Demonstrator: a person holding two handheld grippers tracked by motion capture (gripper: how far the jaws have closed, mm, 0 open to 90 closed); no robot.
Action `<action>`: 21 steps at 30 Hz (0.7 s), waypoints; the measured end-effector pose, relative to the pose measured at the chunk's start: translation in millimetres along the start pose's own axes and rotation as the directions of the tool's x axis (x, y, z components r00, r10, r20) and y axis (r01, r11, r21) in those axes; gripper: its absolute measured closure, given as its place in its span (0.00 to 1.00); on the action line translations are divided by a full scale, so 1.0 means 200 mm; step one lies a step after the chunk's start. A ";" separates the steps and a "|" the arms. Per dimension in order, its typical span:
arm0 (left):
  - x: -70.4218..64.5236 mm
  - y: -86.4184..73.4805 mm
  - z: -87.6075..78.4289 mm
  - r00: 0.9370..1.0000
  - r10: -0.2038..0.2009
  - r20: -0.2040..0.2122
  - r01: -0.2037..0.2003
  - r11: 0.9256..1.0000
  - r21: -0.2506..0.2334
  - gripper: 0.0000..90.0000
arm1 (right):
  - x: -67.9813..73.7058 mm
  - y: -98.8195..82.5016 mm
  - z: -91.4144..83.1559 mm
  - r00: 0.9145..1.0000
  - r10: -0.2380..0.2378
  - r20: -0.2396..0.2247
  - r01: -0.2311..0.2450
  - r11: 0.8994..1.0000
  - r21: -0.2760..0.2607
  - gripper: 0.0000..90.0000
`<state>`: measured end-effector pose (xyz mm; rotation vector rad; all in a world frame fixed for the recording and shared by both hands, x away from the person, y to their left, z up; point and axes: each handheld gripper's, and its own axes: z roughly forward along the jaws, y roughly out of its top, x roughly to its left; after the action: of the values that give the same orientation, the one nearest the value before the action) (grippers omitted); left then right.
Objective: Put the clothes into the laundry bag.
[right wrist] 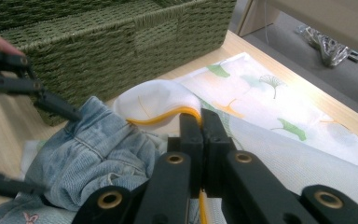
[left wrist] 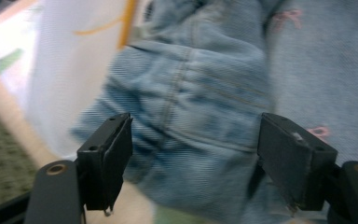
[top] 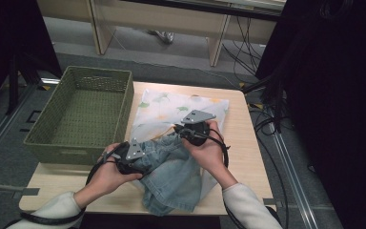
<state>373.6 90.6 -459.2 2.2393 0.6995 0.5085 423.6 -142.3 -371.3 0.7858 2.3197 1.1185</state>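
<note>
Pinching the mesh bag's yellow edge (right wrist: 168,116) in our right claw (right wrist: 201,122), clenched, we keep the mouth up while our left claw (left wrist: 193,154), released, straddles the denim garment (left wrist: 205,93).

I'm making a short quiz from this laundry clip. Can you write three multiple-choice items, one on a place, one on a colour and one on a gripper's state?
1. Where does the woven basket stand?
A. left of the cloth
B. on the denim
C. on the floor

2. What colour is the trim on the white mesh bag?
A. red
B. yellow
C. black

3. How are the right gripper's jaws?
A. wide open
B. shut on the bag's edge
C. shut on the basket's rim

Key: 1 A, the high view shows it on the table left of the leaf-print cloth. 2 B, a yellow edge runs to the jaws. 3 B, the right gripper view shows the jaws pressed together on that edge.
</note>
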 end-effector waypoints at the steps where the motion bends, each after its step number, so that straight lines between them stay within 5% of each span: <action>1: -0.01 0.00 0.01 1.000 0.002 0.012 -0.002 1.000 0.000 0.29 | 0.00 0.00 0.00 1.000 0.001 0.000 -0.001 1.000 0.001 1.00; 8: -0.01 -0.01 0.09 0.999 0.050 0.004 -0.050 0.998 0.036 0.31 | 0.02 0.00 0.01 1.000 0.007 -0.007 -0.007 1.000 0.008 1.00; 15: -0.02 -0.04 0.17 0.995 0.100 -0.016 -0.099 0.992 0.081 0.62 | 0.02 0.00 0.02 1.000 -0.007 -0.014 0.008 1.000 0.017 1.00; 21: -0.03 -0.05 0.21 0.999 0.043 -0.010 -0.042 0.994 0.096 0.83 | 0.03 0.00 0.02 1.000 -0.012 -0.014 0.013 1.000 0.017 1.00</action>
<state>389.0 71.0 -495.8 2.3471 0.6973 0.5195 421.1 -136.2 -374.4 0.7710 2.3456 1.1040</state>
